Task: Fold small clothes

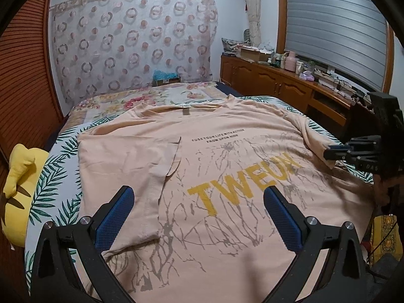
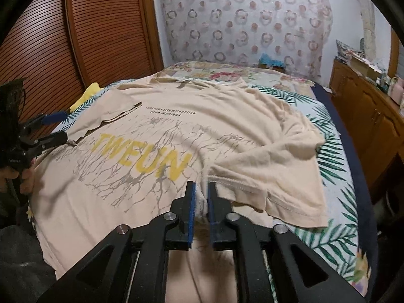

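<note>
A peach T-shirt (image 1: 227, 176) is being folded on a bed (image 2: 335, 166). Its right sleeve (image 2: 272, 192) is being pinched in the closed right gripper (image 2: 201, 197); the left gripper (image 1: 199, 217) is being held wide open, empty. Soft, limp cloth is probably best gripped at hems.

We are in a home bedroom: a bed with a leaf-print sheet (image 1: 63, 151), a brown louvred wooden wardrobe door (image 2: 101, 25) beside it, and a cluttered low wooden cabinet (image 1: 277, 85) along its other side.
</note>
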The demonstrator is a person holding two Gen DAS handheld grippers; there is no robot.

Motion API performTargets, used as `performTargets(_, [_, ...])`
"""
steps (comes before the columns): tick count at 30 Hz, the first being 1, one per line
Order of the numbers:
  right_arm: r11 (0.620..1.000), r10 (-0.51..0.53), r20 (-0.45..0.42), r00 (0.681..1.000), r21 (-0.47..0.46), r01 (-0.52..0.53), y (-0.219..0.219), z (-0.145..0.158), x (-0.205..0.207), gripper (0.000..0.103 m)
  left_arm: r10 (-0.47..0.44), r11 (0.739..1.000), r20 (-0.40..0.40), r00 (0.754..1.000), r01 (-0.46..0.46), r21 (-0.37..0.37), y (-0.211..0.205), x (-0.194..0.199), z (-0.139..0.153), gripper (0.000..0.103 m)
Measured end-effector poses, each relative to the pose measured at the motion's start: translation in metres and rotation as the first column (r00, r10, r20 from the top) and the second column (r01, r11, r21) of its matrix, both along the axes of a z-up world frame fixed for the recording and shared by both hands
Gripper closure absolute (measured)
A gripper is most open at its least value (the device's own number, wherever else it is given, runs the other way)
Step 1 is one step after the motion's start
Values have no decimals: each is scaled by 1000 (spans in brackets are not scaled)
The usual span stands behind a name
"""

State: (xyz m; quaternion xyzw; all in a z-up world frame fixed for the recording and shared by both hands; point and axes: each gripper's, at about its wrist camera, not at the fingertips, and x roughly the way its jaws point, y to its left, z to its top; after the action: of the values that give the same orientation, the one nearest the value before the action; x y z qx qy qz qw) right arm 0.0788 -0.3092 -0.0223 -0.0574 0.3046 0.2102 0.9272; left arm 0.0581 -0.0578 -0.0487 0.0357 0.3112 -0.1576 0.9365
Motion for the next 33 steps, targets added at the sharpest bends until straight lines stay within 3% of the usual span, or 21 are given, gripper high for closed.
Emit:
performTargets(2, [1000, -13, 17, 1000, 5, 13, -3, 6, -3, 83, -7, 1000, 5, 1000, 7, -1, -2, -1, 1, 0])
performTargets(7, [996, -84, 69, 994, 10, 84, -28, 20, -13, 52, -21, 1000, 15, 1000, 21, -12, -7, -5, 3, 0])
performTargets(11, [984, -178, 72, 982, -7, 179, -59, 19, -7, 51, -30, 999, 13, 999, 31, -12, -11, -7, 2, 0])
performTargets(15, [972, -233, 0, 972, -7, 233, -79, 2, 16, 51, -40, 999, 11, 999, 40, -10, -15, -8, 0, 0])
performTargets(20, [975, -222, -76, 972, -29, 221, -80, -16, 39, 52, -43, 999, 9, 999, 43, -5, -18, -10, 0, 0])
performTargets(24, [977, -203, -77, 976, -75, 198, -71, -19, 50, 52, -42, 999, 11, 999, 43, -6, -18, -9, 0, 0])
performTargets(29, [985, -168, -77, 983, -51, 165, -72, -17, 49, 65, -39, 999, 11, 999, 40, -9, -18, -10, -1, 0])
performTargets(31, [988, -152, -82, 985, -50, 149, -72, -16, 51, 85, -39, 999, 12, 999, 39, -12, -18, -10, -1, 0])
performTargets(33, [991, -130, -89, 988, -49, 126, -73, -16, 56, 98, -38, 999, 11, 999, 38, -16, -17, -10, -1, 0])
